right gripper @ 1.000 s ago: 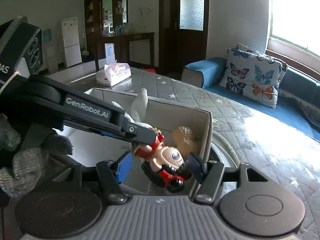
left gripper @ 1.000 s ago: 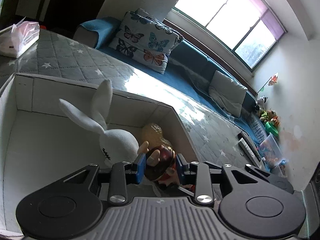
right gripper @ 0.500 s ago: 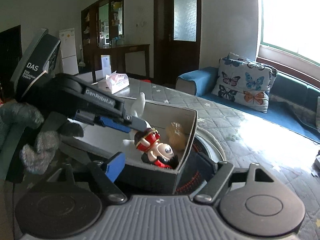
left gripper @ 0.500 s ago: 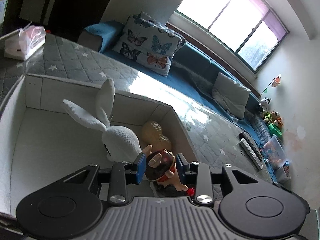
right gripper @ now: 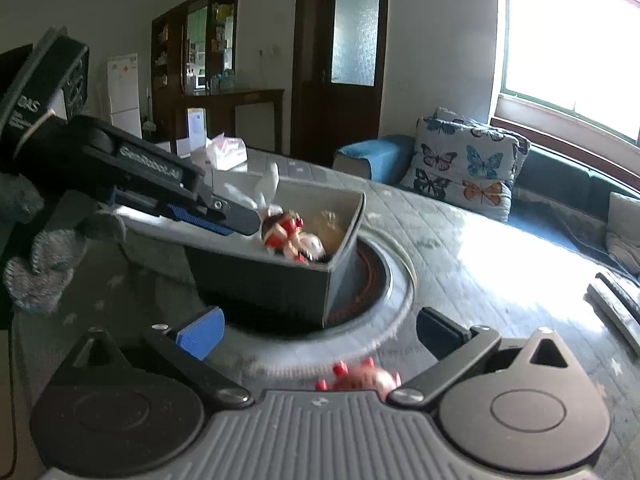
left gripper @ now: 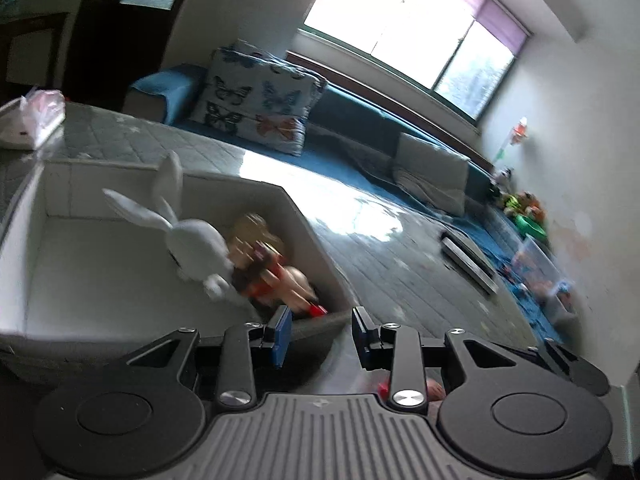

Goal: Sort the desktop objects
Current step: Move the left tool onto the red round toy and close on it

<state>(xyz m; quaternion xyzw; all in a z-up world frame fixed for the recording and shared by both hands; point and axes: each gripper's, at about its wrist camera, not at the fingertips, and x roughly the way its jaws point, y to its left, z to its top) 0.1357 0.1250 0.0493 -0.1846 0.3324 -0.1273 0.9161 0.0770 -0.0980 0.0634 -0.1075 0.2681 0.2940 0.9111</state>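
Three toys in box: red-and-brown figurine [left gripper: 276, 276], white plush rabbit [left gripper: 192, 240] and tan peanut-shaped toy [left gripper: 256, 228], bunched in the corner of the grey box [right gripper: 260, 280].
Change: a second ago the left gripper [left gripper: 320, 334] clamped the figurine; now its fingers stand apart, hold nothing, and are drawn back over the box rim.
Right gripper [right gripper: 320, 332]: spread wide, empty, backed away from the box.
Meaning: figurine looks sorted.
Outside the box: another small red-and-pink toy [right gripper: 360, 378] on the star-quilted table [right gripper: 500, 264], close under the right gripper; probably next.
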